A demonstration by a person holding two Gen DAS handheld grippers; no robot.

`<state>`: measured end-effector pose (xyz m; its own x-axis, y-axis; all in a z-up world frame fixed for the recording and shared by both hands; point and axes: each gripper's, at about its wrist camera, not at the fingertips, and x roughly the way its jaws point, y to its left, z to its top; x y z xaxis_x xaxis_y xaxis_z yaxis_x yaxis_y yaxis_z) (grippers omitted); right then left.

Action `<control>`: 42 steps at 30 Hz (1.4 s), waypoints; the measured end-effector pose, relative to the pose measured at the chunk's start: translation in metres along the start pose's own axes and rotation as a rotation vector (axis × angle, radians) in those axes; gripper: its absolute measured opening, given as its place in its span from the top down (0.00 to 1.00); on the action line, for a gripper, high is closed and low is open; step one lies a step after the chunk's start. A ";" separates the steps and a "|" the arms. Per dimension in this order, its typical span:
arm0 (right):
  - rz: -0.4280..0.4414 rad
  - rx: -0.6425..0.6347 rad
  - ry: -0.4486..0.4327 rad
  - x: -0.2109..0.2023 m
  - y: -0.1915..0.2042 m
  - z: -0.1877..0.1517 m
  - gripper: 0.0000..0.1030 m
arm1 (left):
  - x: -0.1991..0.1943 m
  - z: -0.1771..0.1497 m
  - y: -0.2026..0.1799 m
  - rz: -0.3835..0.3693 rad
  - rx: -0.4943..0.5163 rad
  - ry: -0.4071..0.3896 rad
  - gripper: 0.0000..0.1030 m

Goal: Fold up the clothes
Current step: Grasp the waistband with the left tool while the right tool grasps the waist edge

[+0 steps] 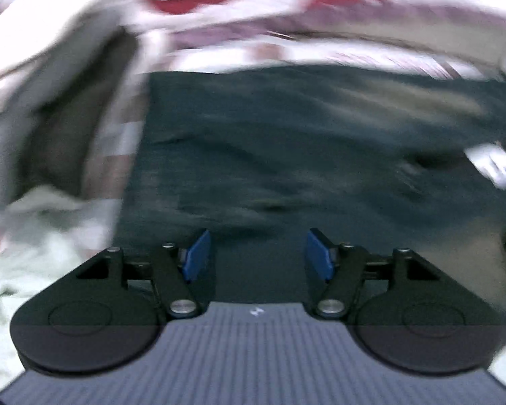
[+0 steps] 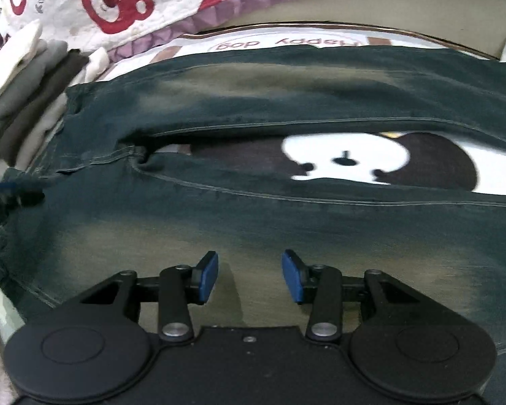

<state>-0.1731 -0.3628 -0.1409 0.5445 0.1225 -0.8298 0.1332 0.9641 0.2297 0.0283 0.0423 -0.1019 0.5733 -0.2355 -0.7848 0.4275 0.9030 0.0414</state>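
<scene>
Dark green faded jeans (image 2: 253,216) lie spread flat on the bed, both legs running to the right with a gap between them. In the right wrist view my right gripper (image 2: 249,275) hovers over the near leg, jaws apart, nothing between the blue pads (image 2: 208,278). The left wrist view is blurred: the same jeans (image 1: 286,155) fill its middle, and my left gripper (image 1: 258,253) stands open above them, its blue pads (image 1: 195,256) wide apart and empty.
A stack of folded clothes (image 2: 33,101) in grey, brown and white sits left of the jeans. A white quilt with red bears (image 2: 118,3) lies behind. A bedsheet with a panda print (image 2: 354,158) shows between the legs. Pale crumpled cloth (image 1: 33,253) lies at the left.
</scene>
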 end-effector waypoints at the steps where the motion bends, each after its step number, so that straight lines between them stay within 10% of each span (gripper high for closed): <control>1: 0.006 -0.009 0.005 0.002 0.004 0.001 0.54 | -0.003 0.005 0.018 0.056 -0.044 -0.054 0.39; 5: 0.049 -0.091 0.029 0.009 0.031 0.006 0.54 | 0.009 0.024 0.068 0.076 -0.028 -0.080 0.41; 12: 0.191 -0.317 0.059 0.029 0.096 0.032 0.54 | 0.074 0.017 0.103 -0.362 -0.252 0.238 0.35; 15: 0.233 -0.408 0.054 0.038 0.131 0.047 0.54 | 0.089 0.004 0.102 -0.344 -0.319 0.255 0.43; 16: 0.248 -0.434 0.048 0.041 0.143 0.051 0.54 | 0.085 0.001 0.103 -0.365 -0.332 0.200 0.64; 21: 0.316 -0.521 0.030 0.052 0.189 0.058 0.52 | 0.027 -0.006 0.083 -0.271 -0.121 -0.072 0.74; 29: 0.330 -0.492 0.117 0.078 0.213 0.037 0.50 | 0.051 -0.008 0.089 -0.154 -0.142 0.066 0.65; 33: 0.340 -0.439 0.115 0.078 0.209 0.034 0.47 | 0.060 -0.014 0.108 -0.022 -0.144 0.123 0.87; 42: 0.348 -0.437 0.090 0.055 0.200 0.038 0.48 | 0.050 0.002 0.137 -0.289 -0.352 0.130 0.80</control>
<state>-0.0847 -0.1726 -0.1217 0.4199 0.4519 -0.7871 -0.4074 0.8688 0.2815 0.1172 0.1539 -0.1343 0.3635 -0.4683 -0.8053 0.2810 0.8793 -0.3845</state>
